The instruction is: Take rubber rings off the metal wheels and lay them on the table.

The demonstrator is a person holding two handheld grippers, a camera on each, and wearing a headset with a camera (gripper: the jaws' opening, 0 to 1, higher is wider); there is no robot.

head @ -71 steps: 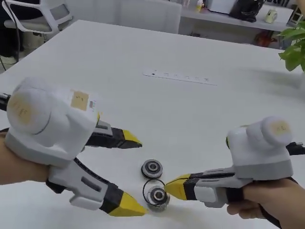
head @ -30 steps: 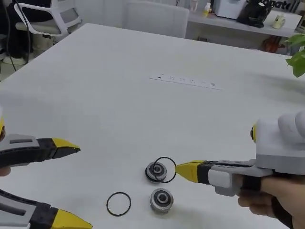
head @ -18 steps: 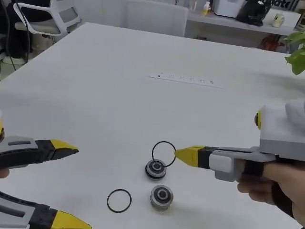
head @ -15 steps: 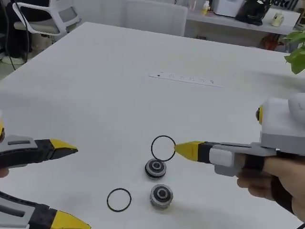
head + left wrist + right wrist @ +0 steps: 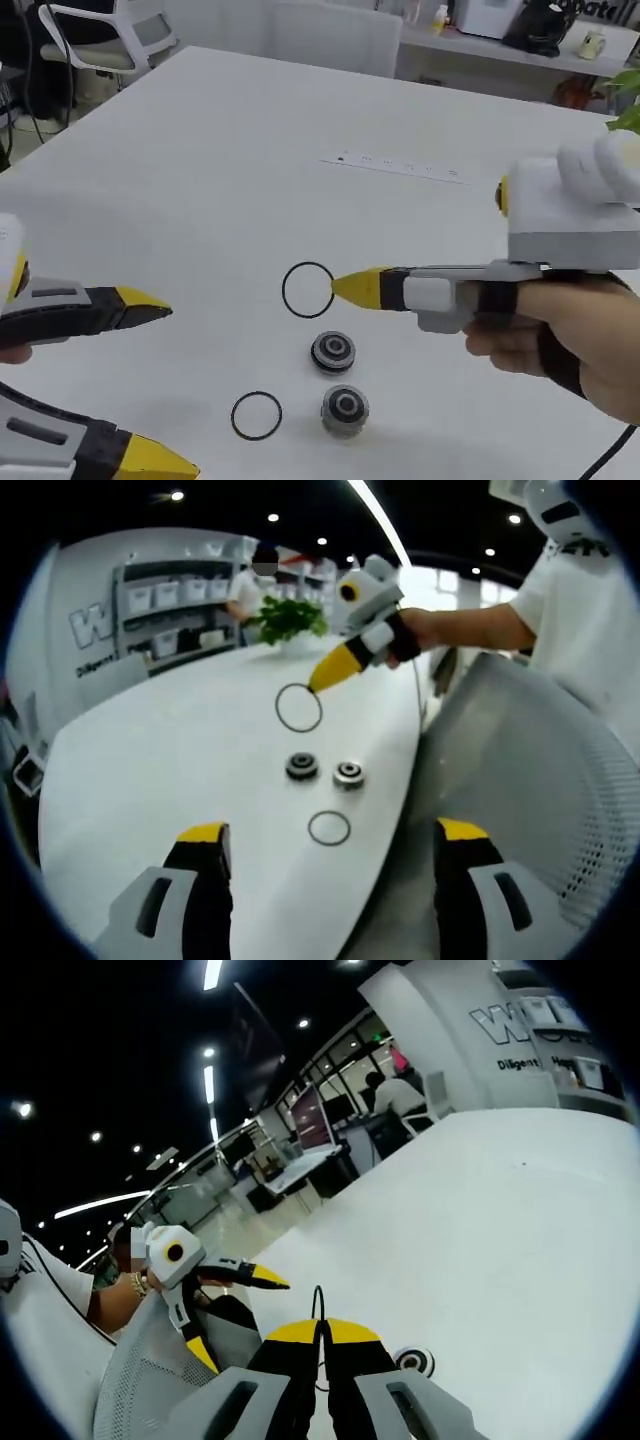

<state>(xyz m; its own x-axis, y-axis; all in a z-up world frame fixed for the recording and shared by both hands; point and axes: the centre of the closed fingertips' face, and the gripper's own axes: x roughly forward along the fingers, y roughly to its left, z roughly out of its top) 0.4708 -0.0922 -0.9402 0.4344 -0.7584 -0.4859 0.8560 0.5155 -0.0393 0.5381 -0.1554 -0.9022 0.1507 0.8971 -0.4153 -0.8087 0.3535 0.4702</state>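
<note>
Smooth white table point(image 5: 250, 150), thin round rubber ring point(image 5: 284, 290)

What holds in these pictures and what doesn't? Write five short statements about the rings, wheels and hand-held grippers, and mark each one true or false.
1. The right hand-held gripper is shut on a rubber ring. True.
2. Three metal wheels stand on the table. False: there are two, the farther wheel and the nearer wheel.
3. A second rubber ring lies flat on the table beside the nearer wheel, apart from it. True.
4. The left hand-held gripper is shut on a wheel. False: its jaws stand wide open and hold nothing.
5. The two wheels touch each other. False: a strip of bare table shows between them.
</note>
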